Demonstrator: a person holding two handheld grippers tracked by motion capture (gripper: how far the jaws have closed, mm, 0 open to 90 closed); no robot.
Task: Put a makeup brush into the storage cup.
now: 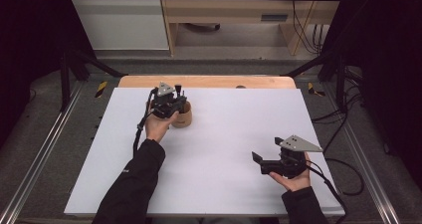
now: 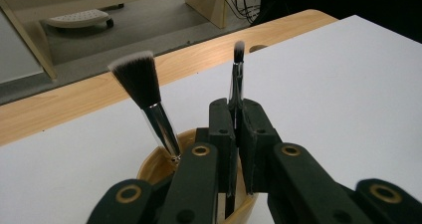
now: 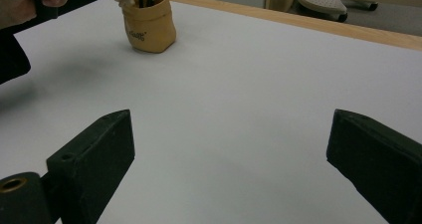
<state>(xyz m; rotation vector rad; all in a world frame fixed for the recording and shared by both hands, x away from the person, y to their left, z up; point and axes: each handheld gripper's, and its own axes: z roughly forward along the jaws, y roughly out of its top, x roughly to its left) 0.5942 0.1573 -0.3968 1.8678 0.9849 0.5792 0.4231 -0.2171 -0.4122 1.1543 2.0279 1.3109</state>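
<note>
- While my left claw pinches the thin brush by its ferrule, it stands in the tan cup at the surface's far left.
- It seems light, stiff and slippery there; I'd grip lower.
- My right claw rests spread, holding nothing.

Tan pot, white table sheet, silver-ferruled brush with white-tipped dark bristles, black jaws.
</note>
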